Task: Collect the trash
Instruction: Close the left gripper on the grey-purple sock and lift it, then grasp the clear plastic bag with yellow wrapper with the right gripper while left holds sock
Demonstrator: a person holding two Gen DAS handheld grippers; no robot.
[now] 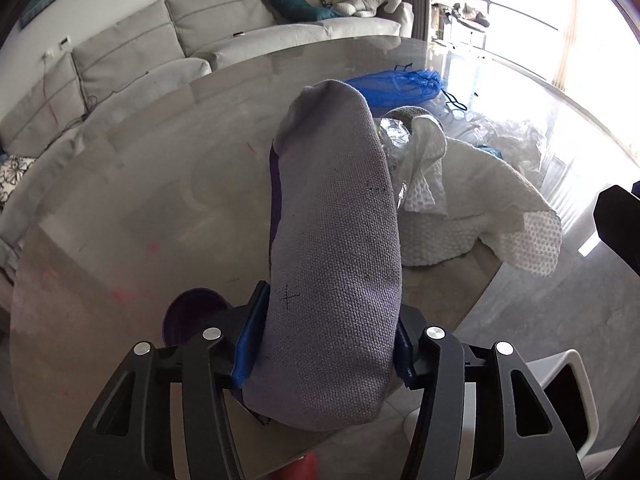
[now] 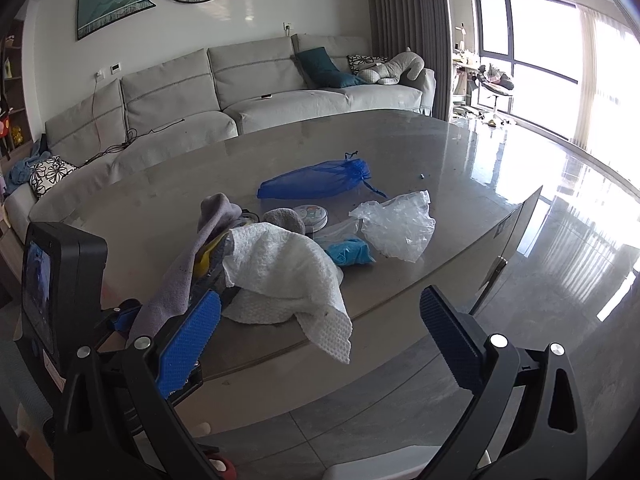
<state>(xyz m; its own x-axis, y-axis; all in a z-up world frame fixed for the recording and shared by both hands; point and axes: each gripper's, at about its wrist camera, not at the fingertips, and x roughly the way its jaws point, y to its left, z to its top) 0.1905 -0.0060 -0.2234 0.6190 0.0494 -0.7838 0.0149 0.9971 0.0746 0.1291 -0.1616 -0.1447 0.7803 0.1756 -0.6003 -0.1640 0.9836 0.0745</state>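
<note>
I am holding the left tongs (image 1: 326, 344) clamped on a grey sock (image 1: 336, 248), the blue pads pressing its lower part from both sides while the toe end is standing up and away from me. Gripping it low is keeping the cloth stiff enough not to flop, which I judge will make it easier to drop wherever the trash is being gathered. A purple round container (image 1: 192, 314) is showing just beside the left pad, near the tabletop's (image 1: 132, 200) near edge; it may be the bin, though I cannot tell.

My right tongs (image 2: 320, 340) are standing wide apart with nothing between the pads, hovering over the near edge of the tabletop. I am keeping them spread so they can take the next piece. Closest to them is the white paper towel (image 2: 288, 280), which is draping over the near edge with one corner hanging free, so that corner looks like the easy place to pinch.

The rest of the litter is lying toward the middle of the tabletop: a crumpled clear plastic bag (image 2: 396, 228), a light blue scrap (image 2: 348, 254) touching it on the near side, a small round tin (image 2: 310, 216), and a blue mesh pouch (image 2: 316, 184) farther toward the sofa side. A sofa (image 2: 240, 84) is running behind the far edge.
</note>
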